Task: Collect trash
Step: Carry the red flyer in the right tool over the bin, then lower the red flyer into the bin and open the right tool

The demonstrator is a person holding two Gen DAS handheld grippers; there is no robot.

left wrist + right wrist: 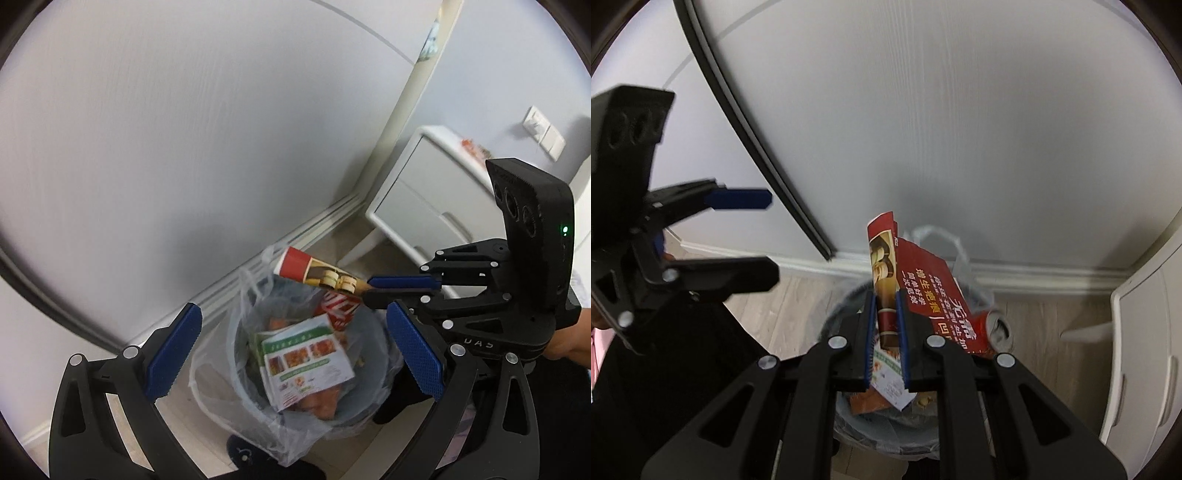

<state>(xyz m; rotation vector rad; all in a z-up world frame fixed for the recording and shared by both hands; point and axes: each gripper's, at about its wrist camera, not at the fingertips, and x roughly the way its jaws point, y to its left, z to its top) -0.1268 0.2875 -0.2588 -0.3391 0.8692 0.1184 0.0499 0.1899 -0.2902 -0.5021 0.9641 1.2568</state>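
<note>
we see the right gripper [886,328], its ribbed blue pads [872,332] pressed flat on a red cardboard box [916,280]; the box is a thin, glossy carton printed with yellow and white characters and rises toward twelve o'clock from the jaws. below it stands a round grey trash bin [364,402] lined with a clear, crinkled plastic bag [210,373]. from the left wrist we find the left gripper [291,354] spread wide with nothing between its textured blue pads [173,354], the bin framed in the gap. here the right gripper [367,288] enters from three o'clock, and the box [295,264] juts toward nine o'clock above the bin's rim. only this view looks down on the contents: a white and green printed leaflet [306,363] lying flat on top, with orange wrappers beneath. only the right wrist view shows a crushed red can [993,326] at four o'clock of the box, and the left gripper [768,236] at nine o'clock. both views share a smooth pale wall, a white moulded skirting board [1034,273], wood-grain flooring and a white cabinet [417,188].
</note>
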